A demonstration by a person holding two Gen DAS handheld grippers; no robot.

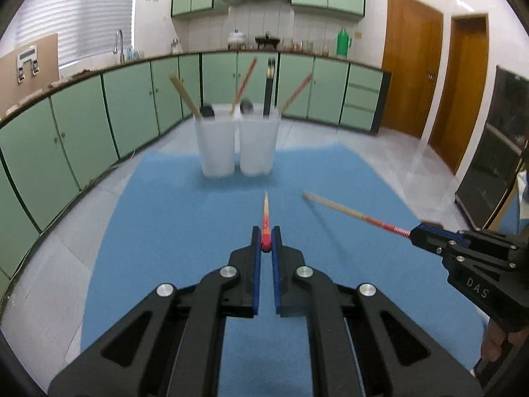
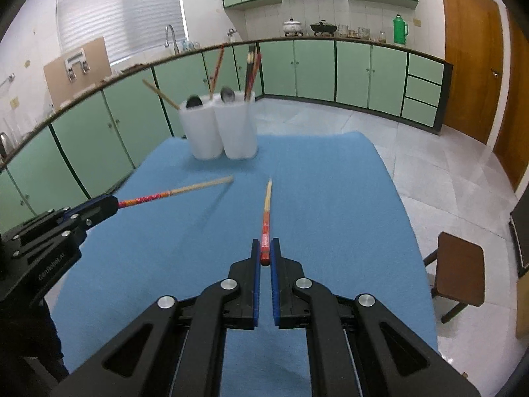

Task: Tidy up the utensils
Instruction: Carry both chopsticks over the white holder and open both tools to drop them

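Observation:
My left gripper (image 1: 266,239) is shut on the red end of a chopstick (image 1: 265,213) that points forward above the blue cloth. My right gripper (image 2: 265,251) is shut on the red end of a second chopstick (image 2: 267,208), also held above the cloth. Each gripper shows in the other's view: the right gripper (image 1: 417,231) with its chopstick (image 1: 347,211), the left gripper (image 2: 110,202) with its chopstick (image 2: 185,189). Two white cups (image 1: 216,147) (image 1: 258,145) stand side by side at the cloth's far end, holding several chopsticks and spoons; they also show in the right wrist view (image 2: 201,132) (image 2: 238,130).
The blue cloth (image 1: 172,231) covers the table, whose edges drop off on all sides. Green cabinets (image 1: 82,125) run along the left and back walls. A brown stool (image 2: 459,268) stands to the right of the table. Wooden doors (image 1: 413,66) are at the far right.

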